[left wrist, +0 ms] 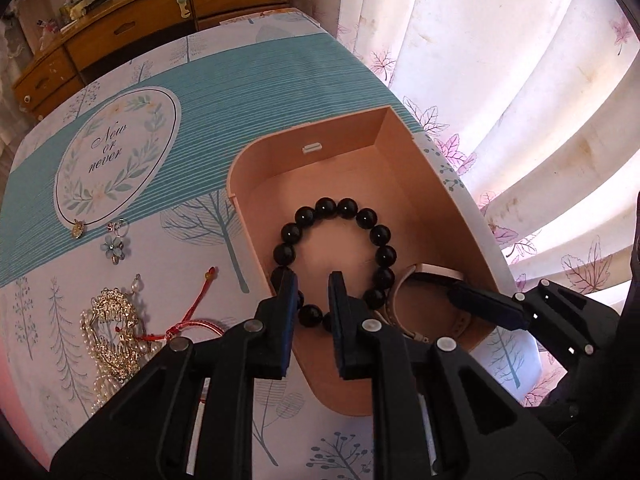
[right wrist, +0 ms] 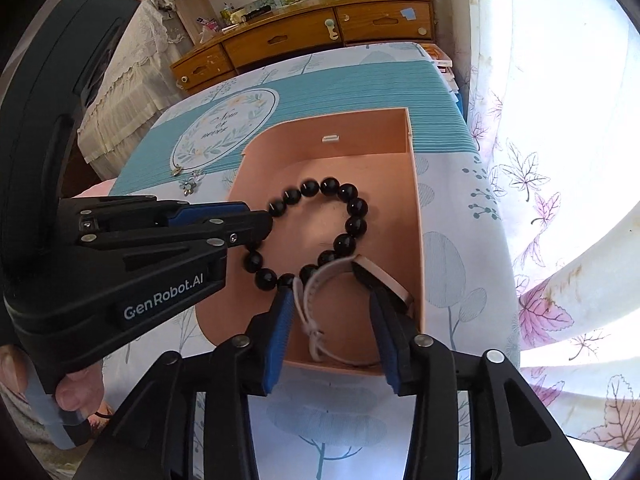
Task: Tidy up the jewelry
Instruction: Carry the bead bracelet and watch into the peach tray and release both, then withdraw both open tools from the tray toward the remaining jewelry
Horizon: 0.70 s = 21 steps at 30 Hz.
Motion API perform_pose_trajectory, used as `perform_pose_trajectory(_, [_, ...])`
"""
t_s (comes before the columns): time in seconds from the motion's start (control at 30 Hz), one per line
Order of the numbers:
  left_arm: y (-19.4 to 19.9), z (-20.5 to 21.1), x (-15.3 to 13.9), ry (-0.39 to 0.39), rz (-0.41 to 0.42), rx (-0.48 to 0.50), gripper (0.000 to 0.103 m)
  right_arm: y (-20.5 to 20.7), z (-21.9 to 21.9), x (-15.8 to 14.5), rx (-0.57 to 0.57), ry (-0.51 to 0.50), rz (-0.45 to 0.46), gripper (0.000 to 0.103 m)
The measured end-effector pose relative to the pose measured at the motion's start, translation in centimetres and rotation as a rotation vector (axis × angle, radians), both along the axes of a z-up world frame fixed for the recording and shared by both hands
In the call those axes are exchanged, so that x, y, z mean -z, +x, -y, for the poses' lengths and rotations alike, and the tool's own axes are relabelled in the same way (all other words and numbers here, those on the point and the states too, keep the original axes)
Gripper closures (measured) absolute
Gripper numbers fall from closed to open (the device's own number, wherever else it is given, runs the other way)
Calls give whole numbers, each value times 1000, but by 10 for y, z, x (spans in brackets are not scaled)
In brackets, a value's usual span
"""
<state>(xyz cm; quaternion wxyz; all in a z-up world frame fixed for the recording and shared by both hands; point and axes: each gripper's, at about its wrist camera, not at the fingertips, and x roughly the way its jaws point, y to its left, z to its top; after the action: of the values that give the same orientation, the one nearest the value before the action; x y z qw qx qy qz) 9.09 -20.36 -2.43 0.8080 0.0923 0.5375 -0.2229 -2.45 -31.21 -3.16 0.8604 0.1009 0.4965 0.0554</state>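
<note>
Left of the box (left wrist: 340,136), on the tablecloth (left wrist: 248,92), a gold pendant (left wrist: 78,229), a flower charm (left wrist: 114,250), a gold brooch with pearls (left wrist: 114,332) and a red cord (left wrist: 192,320) are seen, not yet put away. These are judged to be light, small and easy to bend or snag, so each is best taken by its thickest part and lifted slowly. Inside the box, on its left side, the black bead bracelet (left wrist: 340,240) is laid on the floor. Its beads look hard, round and slippery, so it is best held across one bead. The left gripper (left wrist: 312,280) is open only a little, with one finger outside the ring and one inside. It cannot be told if the beads are squeezed. In the right near corner of the box, touching the bracelet, the pink watch (right wrist: 320,312) is found. Its strap looks soft and its face hard. The right gripper (right wrist: 330,296) is held about half open around the strap, and nothing is gripped.
</note>
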Motion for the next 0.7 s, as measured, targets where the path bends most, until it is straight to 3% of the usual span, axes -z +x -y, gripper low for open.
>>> perform_pose_trajectory(0.13, [-11, -8, -15, -53, -11, 10, 83, -6, -9, -7, -19, -2, 38, 32])
perform_pose_trajectory(0.2, [-15, -16, -22, -61, -3, 0, 83, -9, -13, -12, -13, -23, 59, 13])
perform_pose_trajectory(0.23, [-18, -20, -25, -64, 5, 0, 83, -11, -14, -14, -7, -30, 71, 11])
perform_pose_trajectory(0.4, [-28, -47, -33, -91, 23, -35, 83, -16, -13, -20, -3, 40, 88, 10])
perform_pose_trajectory(0.57, [-40, -79, -31, -69, 25, -88, 83, -25, -25, -25, 21, -21, 109, 10])
perform_pose_trajectory(0.63, [-44, -93, -29, -68, 13, -112, 80, -29, -31, -26, 21, -42, 113, 10])
perform_pose_trajectory(0.7, [-50, -107, -26, -60, 15, -134, 67, -32, -37, -27, 26, -61, 119, 10])
